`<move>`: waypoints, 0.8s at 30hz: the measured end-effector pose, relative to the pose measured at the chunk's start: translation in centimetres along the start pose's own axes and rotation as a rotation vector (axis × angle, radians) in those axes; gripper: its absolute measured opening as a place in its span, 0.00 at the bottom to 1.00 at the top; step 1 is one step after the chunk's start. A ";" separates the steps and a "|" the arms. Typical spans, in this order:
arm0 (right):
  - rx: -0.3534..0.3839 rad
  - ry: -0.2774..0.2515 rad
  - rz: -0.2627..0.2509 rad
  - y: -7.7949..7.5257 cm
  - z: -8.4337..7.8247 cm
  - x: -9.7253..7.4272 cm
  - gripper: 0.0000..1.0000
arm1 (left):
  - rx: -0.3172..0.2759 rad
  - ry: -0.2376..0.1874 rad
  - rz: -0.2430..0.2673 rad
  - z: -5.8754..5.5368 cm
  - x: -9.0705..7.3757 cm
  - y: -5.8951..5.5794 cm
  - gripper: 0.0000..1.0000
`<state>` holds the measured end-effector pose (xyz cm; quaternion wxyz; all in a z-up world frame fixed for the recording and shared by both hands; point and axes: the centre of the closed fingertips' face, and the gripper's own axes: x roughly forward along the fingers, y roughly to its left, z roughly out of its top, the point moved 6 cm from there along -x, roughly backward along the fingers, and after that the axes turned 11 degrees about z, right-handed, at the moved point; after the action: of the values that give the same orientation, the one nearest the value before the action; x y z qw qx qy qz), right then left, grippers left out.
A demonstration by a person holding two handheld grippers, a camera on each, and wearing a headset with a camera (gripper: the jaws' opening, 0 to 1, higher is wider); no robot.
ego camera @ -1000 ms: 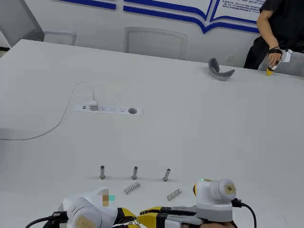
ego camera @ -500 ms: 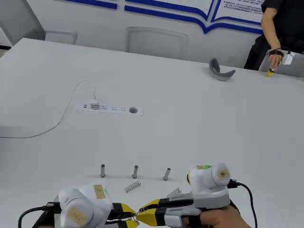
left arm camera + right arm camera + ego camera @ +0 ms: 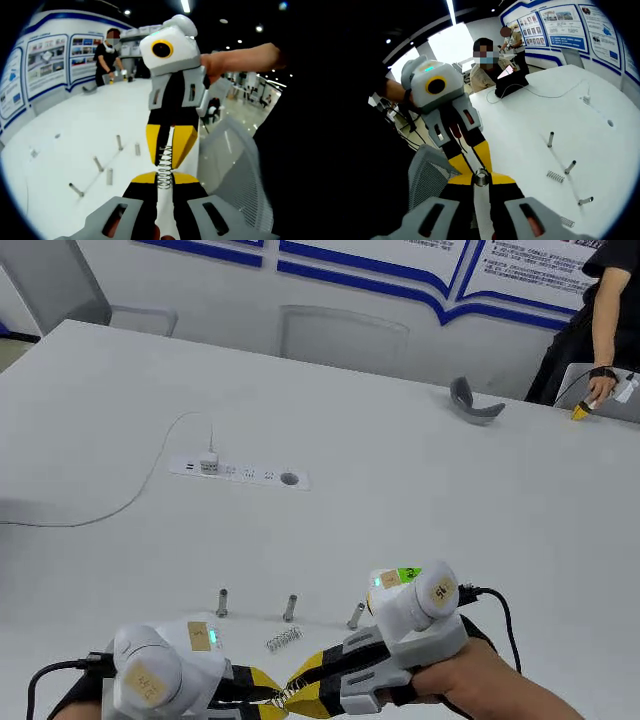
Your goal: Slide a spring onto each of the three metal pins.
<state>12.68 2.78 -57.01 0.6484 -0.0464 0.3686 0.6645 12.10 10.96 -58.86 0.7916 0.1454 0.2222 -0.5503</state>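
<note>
Both grippers have lifted further into the lower frame since a second ago, and their tips now meet. Lower centre, the left gripper (image 3: 268, 692) and right gripper (image 3: 308, 690) face each other, each with jaws narrowed onto opposite ends of one spring (image 3: 164, 167), probably passing it across so one end sits free to drop over a pin. Just above, a loose spring (image 3: 284, 639) lies flat on the table (image 3: 420, 500), not yet used. Beyond it, three bare pins (image 3: 290, 607) stand upright in a row, apart, leaving room to come down on each. Farther up, left of centre, lies a power strip (image 3: 238, 473).
</note>
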 end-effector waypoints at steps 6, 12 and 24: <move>-0.025 0.033 0.023 0.1 0.4 0.7 0.13 | 0.007 -0.005 -0.007 -0.2 -0.3 0.0 0.10; -0.044 0.083 0.052 0.3 0.0 1.1 0.13 | 0.013 -0.001 -0.023 -0.6 -0.6 -0.2 0.09; -0.021 0.080 0.032 0.4 -0.1 2.4 0.12 | -0.011 -0.012 -0.026 -1.9 -1.2 0.0 0.10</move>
<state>11.94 4.77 -58.20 0.6221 -0.0738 0.3878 0.6762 11.41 12.88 -59.91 0.7864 0.1347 0.2224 -0.5603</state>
